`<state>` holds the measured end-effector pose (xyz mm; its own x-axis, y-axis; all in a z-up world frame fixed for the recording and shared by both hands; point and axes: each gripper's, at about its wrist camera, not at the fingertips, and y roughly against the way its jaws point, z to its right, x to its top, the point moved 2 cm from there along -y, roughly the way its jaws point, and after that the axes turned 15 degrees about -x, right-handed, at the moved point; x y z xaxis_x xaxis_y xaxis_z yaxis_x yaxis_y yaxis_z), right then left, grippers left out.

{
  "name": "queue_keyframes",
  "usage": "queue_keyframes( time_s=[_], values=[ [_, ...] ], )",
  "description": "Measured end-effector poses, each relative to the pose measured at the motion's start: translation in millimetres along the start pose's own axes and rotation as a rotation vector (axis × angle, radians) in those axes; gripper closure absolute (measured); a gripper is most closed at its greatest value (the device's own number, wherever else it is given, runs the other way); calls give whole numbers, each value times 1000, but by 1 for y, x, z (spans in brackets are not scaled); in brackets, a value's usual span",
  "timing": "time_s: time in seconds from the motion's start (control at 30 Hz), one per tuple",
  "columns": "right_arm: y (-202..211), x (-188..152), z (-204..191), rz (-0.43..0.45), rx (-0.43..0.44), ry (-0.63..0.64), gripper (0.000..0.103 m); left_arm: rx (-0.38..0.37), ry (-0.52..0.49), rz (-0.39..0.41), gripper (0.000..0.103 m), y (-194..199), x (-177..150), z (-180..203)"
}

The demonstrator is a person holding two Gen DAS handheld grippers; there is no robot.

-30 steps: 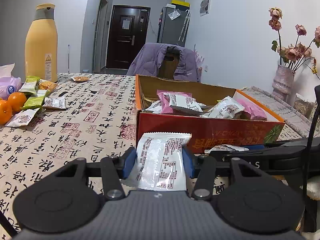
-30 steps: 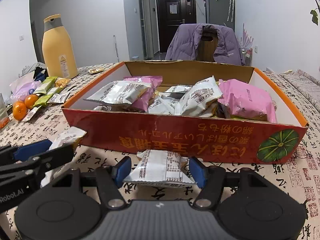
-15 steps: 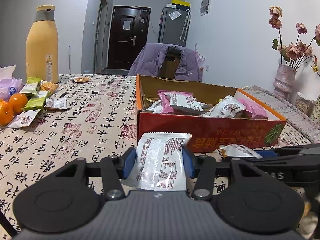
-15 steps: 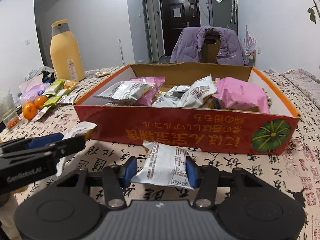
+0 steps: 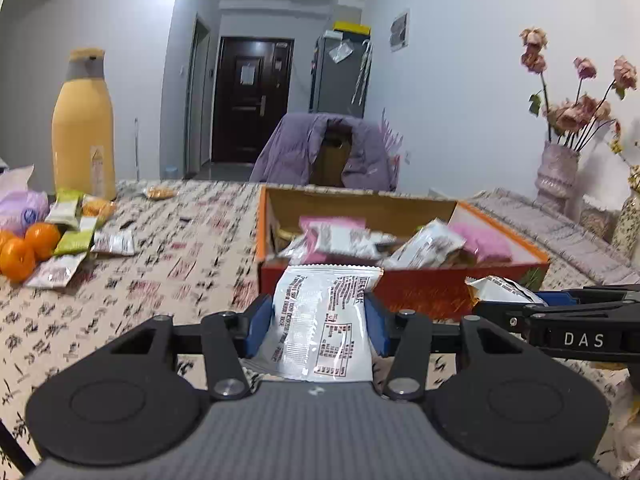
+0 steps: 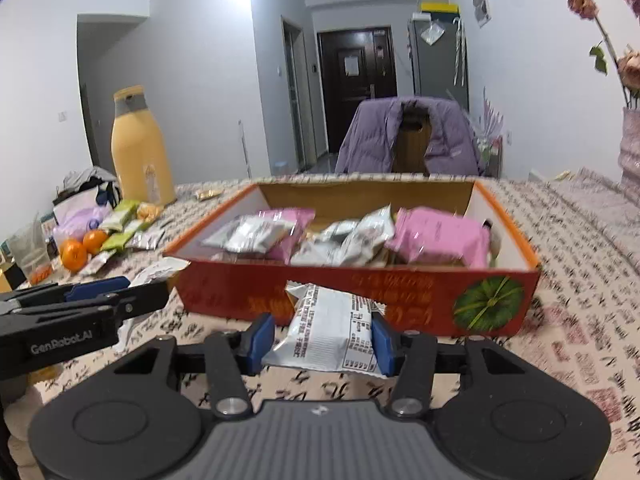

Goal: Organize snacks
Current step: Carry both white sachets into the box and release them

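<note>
I hold one white foil snack packet [image 5: 324,320] clamped in my left gripper [image 5: 316,330] and another [image 6: 332,330] in my right gripper [image 6: 324,338], both raised before the red cardboard snack box [image 6: 400,304], probably to drop in.

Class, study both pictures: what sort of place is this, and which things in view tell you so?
Most likely a home's dining or living area: a fridge by the entrance door, a jacket-draped chair at a cloth-covered table, and a vase of dried roses.

Two white snack packets [image 5: 324,320] [image 6: 332,330] held before red box [image 6: 400,300], apparently part-filled.
</note>
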<state>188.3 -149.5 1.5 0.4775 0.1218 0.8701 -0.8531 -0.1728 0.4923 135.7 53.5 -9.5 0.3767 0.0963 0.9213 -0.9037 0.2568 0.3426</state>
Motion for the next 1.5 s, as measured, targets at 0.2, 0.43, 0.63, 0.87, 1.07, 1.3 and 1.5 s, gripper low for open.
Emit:
queue_keyframes(
  time_s=[0.2,0.43,0.63,0.87,1.07,1.3,1.5],
  values=[
    [5,17,13,61,-23,-9,53,-20,-24,36,52,-4,21,13],
    [-3,41,23,111,-49,-3,53,-32,-49,58,52,-23,42,27],
    [-22,63,30,128,-69,-11,53,-23,-66,73,52,-47,60,33],
    [-55,85,39,135,-105,-25,53,2,-70,77,52,-80,76,35],
    [-86,92,43,135,-142,-32,52,24,-50,69,52,-111,82,31],
    [-110,78,48,137,-145,-46,52,47,-47,58,52,-129,72,22],
    [-122,67,51,119,-144,-38,29,51,-26,64,47,-129,68,11]
  ],
)
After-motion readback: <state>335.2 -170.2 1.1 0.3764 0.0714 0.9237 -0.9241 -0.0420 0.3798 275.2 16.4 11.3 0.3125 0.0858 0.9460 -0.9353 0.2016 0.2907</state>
